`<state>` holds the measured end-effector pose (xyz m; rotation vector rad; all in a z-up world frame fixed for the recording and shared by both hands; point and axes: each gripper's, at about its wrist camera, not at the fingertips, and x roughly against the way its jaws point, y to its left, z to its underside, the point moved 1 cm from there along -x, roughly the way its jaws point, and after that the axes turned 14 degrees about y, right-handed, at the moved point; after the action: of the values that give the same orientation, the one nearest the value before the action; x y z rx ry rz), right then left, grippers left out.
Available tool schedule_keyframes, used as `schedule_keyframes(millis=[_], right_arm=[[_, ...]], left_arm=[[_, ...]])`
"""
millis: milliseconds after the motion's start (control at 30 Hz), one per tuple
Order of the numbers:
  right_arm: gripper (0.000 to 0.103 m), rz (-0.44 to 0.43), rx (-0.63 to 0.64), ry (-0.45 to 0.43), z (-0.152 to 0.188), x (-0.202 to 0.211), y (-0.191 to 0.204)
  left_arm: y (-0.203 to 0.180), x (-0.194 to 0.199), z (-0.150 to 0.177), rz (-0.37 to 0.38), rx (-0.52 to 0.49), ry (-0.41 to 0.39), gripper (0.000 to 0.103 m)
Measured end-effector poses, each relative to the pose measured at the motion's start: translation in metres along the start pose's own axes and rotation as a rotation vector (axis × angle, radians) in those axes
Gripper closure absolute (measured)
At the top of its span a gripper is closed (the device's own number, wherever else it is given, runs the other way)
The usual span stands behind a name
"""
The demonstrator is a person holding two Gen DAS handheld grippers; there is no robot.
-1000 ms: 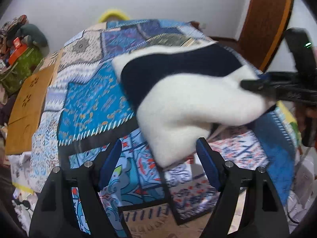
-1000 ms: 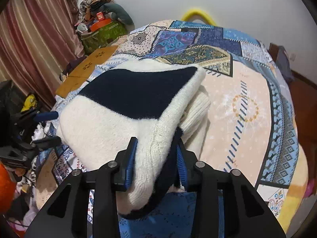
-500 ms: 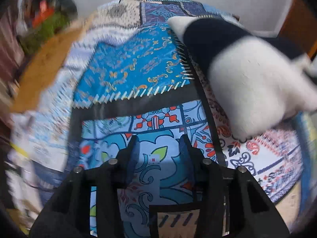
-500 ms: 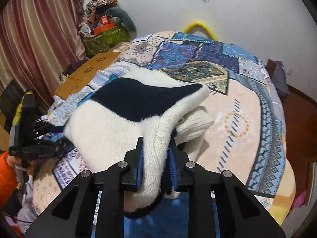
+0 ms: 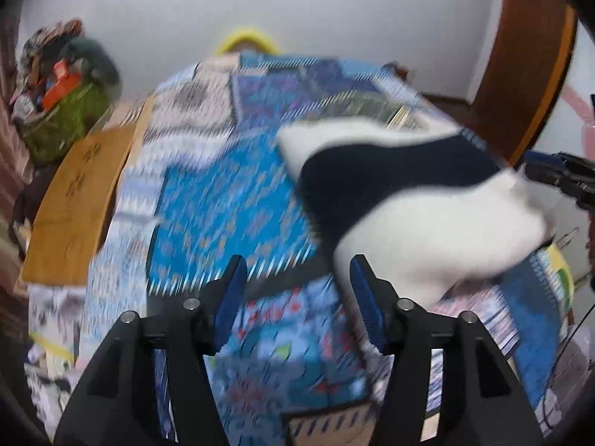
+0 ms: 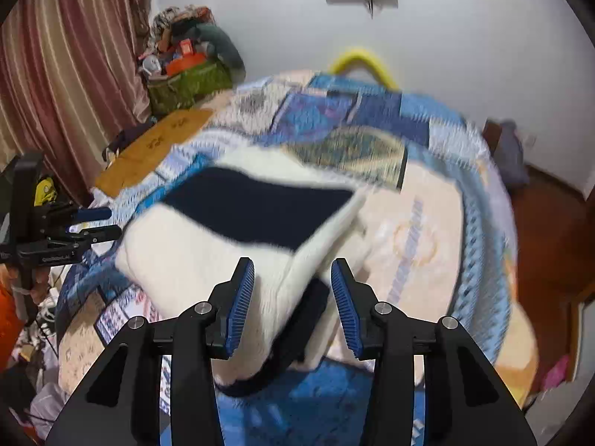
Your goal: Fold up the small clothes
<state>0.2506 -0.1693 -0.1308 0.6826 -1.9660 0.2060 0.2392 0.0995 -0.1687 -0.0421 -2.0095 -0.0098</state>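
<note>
A folded white and navy knit sweater [image 6: 238, 230] lies on the patchwork bedspread [image 6: 420, 230]. It also shows in the left wrist view [image 5: 420, 200], at the right. My right gripper [image 6: 293, 304] is open, its blue pads apart on either side of the sweater's near edge. My left gripper [image 5: 297, 297] is open and empty, to the left of the sweater above the bedspread [image 5: 223, 208]. The left gripper also shows at the left of the right wrist view [image 6: 93, 223]. Both views are blurred by motion.
A wooden board [image 5: 74, 200] lies along the bed's left side. A green basket of clutter [image 6: 186, 81] stands by the curtain [image 6: 55, 74]. A yellow hoop [image 6: 360, 59] sits at the bed's far end. A brown door [image 5: 528, 67] is at the right.
My right gripper has opened and let go of the sweater, which now rests on the bed. My left gripper has opened wider and swung back toward the sweater.
</note>
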Motion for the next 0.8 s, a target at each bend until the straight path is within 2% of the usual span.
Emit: schedule_keyframes(millis=[100,200,333,433,467,500,567,700,800], right_arm=[[0.057,-0.025,0.001,-0.033,-0.014,0.009,0.001],[0.056,-0.059,0.009,-0.032,-0.03,0.002,0.003],[0.052,-0.072,0.038,0.007,-0.049,-0.024,0.008],[0.051,-0.104,0.035,0.073,-0.055,-0.049,0.007],[0.049,-0.111,0.031,0.097,-0.055,-0.059,0.006],[0.045,-0.113,0.03,0.119,-0.054,-0.066,0.005],[0.044,-0.104,0.044,0.175,-0.047,-0.084,0.005],[0.044,-0.05,0.128,0.156,-0.032,-0.087,0.01],[0.044,-0.034,0.139,0.156,-0.023,-0.08,0.01]], left_arm=[[-0.01,0.005,-0.027,0.046,-0.022,-0.019,0.044],[-0.021,-0.001,-0.051,0.089,-0.071,-0.025,0.044],[-0.041,-0.028,-0.072,0.137,-0.135,0.024,0.044],[-0.054,-0.056,-0.076,0.131,-0.167,0.088,0.043],[-0.059,-0.068,-0.075,0.098,-0.178,0.107,0.039],[-0.061,-0.076,-0.074,0.063,-0.185,0.114,0.034],[-0.063,-0.08,-0.068,0.056,-0.19,0.1,0.032],[-0.055,-0.079,-0.063,0.091,-0.18,0.093,0.031],[-0.053,-0.072,-0.054,0.104,-0.187,0.087,0.031]])
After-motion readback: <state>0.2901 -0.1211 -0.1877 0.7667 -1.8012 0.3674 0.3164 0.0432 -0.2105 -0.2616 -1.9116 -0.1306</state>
